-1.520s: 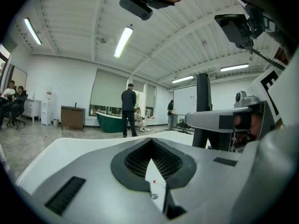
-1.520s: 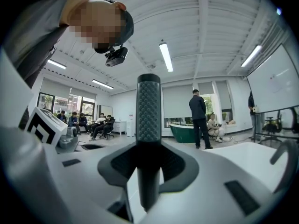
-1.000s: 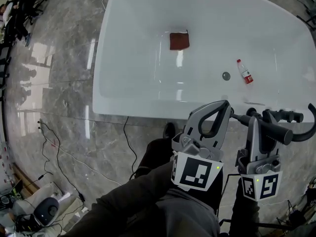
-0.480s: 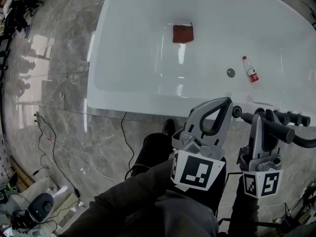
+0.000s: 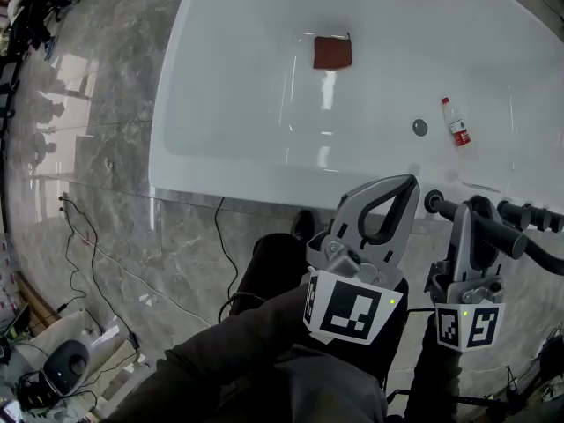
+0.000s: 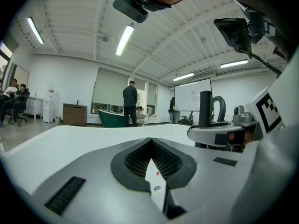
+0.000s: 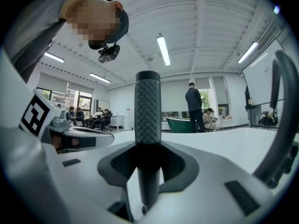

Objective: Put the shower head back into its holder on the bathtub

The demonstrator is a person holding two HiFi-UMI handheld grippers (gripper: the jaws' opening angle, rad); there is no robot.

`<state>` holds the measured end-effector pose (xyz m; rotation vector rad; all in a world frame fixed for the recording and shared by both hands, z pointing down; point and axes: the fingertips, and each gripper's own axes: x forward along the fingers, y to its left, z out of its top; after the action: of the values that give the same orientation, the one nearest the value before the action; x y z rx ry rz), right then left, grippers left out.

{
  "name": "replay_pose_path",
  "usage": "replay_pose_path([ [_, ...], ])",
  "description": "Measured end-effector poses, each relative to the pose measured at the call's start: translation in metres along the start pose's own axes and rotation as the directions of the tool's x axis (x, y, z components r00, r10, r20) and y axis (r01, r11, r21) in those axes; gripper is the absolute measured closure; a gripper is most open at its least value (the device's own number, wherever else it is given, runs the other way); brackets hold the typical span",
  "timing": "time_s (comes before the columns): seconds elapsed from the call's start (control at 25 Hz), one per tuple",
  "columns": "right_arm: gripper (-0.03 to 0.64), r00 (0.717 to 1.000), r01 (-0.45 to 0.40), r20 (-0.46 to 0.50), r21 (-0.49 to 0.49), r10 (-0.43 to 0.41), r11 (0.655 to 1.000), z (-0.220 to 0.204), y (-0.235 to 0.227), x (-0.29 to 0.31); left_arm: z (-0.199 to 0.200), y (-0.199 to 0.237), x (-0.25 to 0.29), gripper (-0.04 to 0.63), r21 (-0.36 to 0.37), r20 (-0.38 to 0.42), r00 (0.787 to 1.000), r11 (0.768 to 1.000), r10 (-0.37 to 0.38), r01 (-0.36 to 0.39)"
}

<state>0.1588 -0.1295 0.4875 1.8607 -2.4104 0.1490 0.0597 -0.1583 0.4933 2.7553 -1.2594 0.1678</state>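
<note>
The white bathtub (image 5: 220,170) fills the top of the head view. My right gripper (image 5: 464,227) is shut on the black textured handle of the shower head (image 5: 480,227), which lies across the jaws just above the tub's near rim; in the right gripper view the shower head handle (image 7: 147,120) stands upright between the fingers of the right gripper (image 7: 145,181). Black tap fittings (image 5: 529,217) sit on the rim just beyond it; I cannot pick out the holder among them. My left gripper (image 5: 401,196) is shut on nothing, to the left of the handle; in its own view the left gripper (image 6: 152,164) shows only a thin slit.
Inside the tub lie a red cloth (image 5: 332,52), a small bottle with a red label (image 5: 456,123) and the drain (image 5: 420,127). Cables (image 5: 97,254) run over the grey marble floor at the left. A person (image 6: 130,104) stands far across the room.
The tub has slid upward in the head view and the shower head handle sits a little lower and further right. Both grippers keep their places and states.
</note>
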Motion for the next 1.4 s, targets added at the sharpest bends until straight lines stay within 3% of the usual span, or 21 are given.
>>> replay_pose_path([
  [0.6,0.491,1.0,0.017,0.003,-0.04,-0.017,0.999,-0.017,0.001,0.014,-0.02,0.017,-0.006,0.592,0.002,-0.034,0.999,1.0,0.017,-0.017],
  [0.8,0.491,0.998,0.008,-0.055,-0.084,-0.013,0.996,-0.031,0.004,0.015,-0.019,0.024,-0.012,0.592,-0.009,-0.041,0.999,0.999,0.032,-0.032],
  [1.08,0.491,0.998,0.022,-0.054,-0.046,-0.024,0.999,-0.044,0.0,0.012,-0.021,0.025,-0.015,0.592,-0.007,-0.049,0.998,0.999,0.037,-0.037],
  [1.4,0.491,0.999,0.011,-0.039,-0.011,-0.011,1.0,-0.043,0.003,0.013,-0.014,0.016,-0.015,0.592,0.055,-0.089,0.996,0.998,0.001,0.004],
])
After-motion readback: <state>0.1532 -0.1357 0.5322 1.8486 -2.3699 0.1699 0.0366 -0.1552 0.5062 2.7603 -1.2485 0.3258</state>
